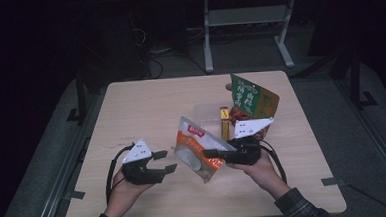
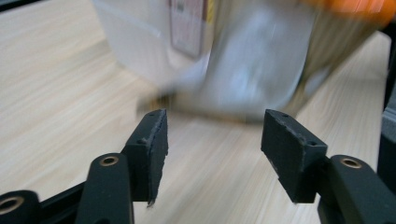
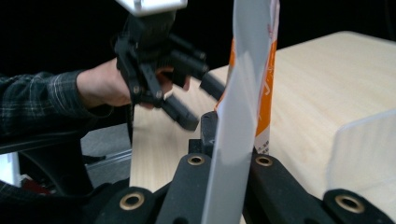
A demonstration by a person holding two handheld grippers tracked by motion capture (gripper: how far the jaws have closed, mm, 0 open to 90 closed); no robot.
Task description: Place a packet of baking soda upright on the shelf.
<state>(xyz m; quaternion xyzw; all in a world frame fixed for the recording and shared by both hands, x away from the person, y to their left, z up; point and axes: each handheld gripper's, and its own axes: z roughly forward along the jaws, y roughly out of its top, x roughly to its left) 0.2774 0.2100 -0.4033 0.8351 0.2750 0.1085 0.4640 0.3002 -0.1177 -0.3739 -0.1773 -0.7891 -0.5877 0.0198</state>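
The right gripper is closed on the edge of an orange and white pouch; in the right gripper view its two jaws press on the thin white sheet of the pouch from both sides, and the pouch stands upright between them. In the high view the pouch hangs tilted above the middle of the wooden table, between the two hands; its lower corner is close to the table top, but I cannot tell if it touches.

The left gripper is open, and its jaws hold nothing; they point toward the pouch and stand just beside it, apart from it. In the left gripper view the two black pads are wide from each other, and the blurred pouch is in front of them, over the table.

Behind the right hand a green packet stands tilted; a thin yellow stick pack lies just beside it, near a clear plastic container.
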